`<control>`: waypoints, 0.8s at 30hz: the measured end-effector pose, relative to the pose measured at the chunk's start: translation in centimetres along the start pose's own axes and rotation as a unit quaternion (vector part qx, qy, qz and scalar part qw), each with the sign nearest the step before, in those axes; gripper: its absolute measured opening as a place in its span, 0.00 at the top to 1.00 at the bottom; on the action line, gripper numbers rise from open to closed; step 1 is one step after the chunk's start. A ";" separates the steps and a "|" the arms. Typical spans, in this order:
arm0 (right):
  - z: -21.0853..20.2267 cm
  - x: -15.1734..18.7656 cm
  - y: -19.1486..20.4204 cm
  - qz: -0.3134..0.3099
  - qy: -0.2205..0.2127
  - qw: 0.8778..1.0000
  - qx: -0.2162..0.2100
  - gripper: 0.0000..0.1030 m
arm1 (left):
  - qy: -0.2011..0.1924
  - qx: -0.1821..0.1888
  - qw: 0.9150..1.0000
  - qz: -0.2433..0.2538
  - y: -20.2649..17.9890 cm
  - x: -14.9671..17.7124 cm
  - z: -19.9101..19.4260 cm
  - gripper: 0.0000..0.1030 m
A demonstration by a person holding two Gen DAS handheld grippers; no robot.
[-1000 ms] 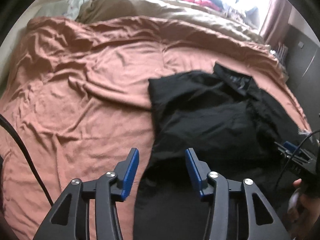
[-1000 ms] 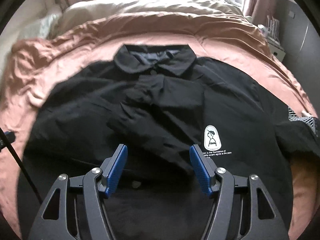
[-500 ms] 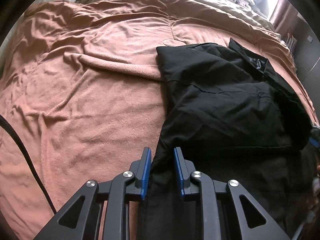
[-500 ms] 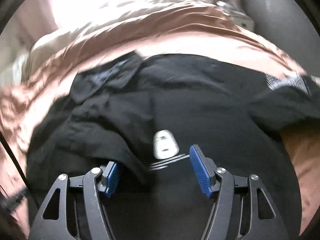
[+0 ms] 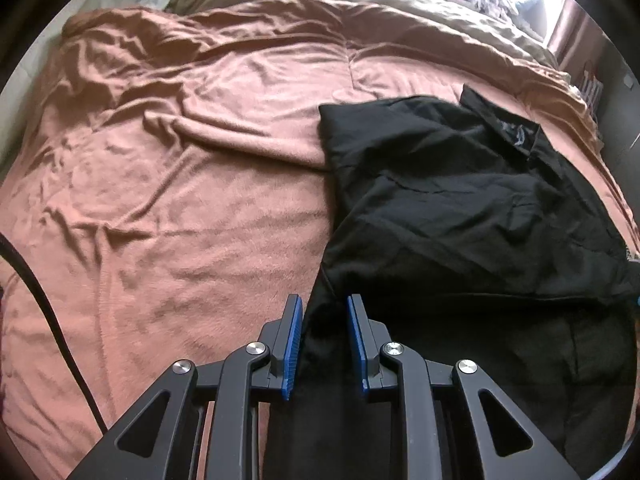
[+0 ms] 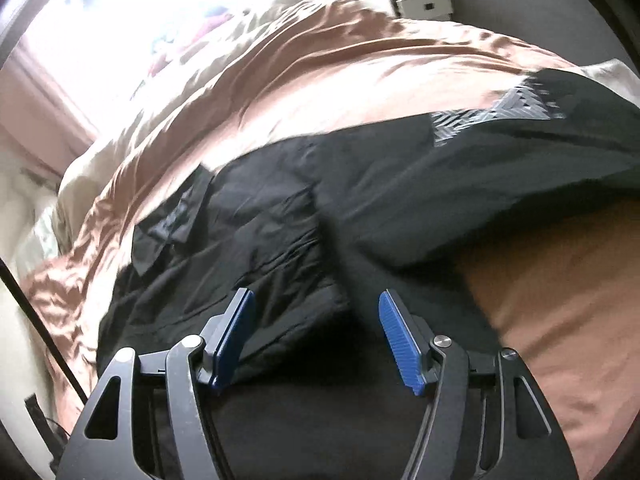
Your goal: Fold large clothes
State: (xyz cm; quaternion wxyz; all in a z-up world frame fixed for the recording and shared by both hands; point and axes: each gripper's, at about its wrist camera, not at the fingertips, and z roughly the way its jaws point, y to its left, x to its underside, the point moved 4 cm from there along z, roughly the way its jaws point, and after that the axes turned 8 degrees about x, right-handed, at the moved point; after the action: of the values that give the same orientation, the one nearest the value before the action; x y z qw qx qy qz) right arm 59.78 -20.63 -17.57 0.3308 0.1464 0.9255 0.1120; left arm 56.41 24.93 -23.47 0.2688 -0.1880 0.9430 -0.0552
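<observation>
Left claw [image 5: 323, 342]: its blue pads, spread wide a second ago, now stand narrowed around the near left edge of the shirt [image 5: 460, 208]. Dark cloth fills the gap between them, and we judge it pinched, though a sliver of space on either side keeps us from being sure the grip is firm.

Right claw [image 6: 316, 340]: spread, nothing between the pads but cloth lying below. A second ago we look square down the shirt front, collar and chest print in plain view; now the view is swung hard right and motion-blurred, facing the right sleeve [image 6: 500, 120] with its patterned patch. The print is out of sight.

The shirt lies face up on the bed [image 5: 180, 200], over its right half in the left view, collar [image 5: 516, 132] toward the far side, left sleeve already laid in over the body.

Our reading: the left side is secured, the right claw is travelling to its own hold. The right side is not yet gripped. With thin cloth, the risk is a shallow pinch slipping at the lift.
</observation>
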 end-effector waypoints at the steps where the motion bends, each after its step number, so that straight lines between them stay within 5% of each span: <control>1: -0.6 0.0 -0.7 0.009 -0.002 1.000 -0.001 0.39 | -0.005 0.001 1.000 0.000 -0.3 0.0 -0.5 0.76; 10: -4.2 -0.6 -9.3 0.107 -0.038 0.993 0.010 0.39 | -0.018 0.031 0.999 0.013 -4.3 0.6 -3.3 0.74; 15: -5.3 -0.4 -13.9 0.178 -0.054 0.983 0.003 0.39 | -0.031 0.048 0.998 0.013 -6.5 1.1 -4.7 0.49; 24: -5.4 0.3 -17.6 0.230 -0.103 0.968 -0.003 0.45 | -0.042 0.052 0.997 0.025 -9.0 1.7 -5.3 0.45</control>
State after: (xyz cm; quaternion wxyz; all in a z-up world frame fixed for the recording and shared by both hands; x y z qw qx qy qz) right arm 52.65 -37.49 -19.02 0.3903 0.3650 0.8274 0.1724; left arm 55.21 15.96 -17.93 0.3188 -0.1524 0.9312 -0.0890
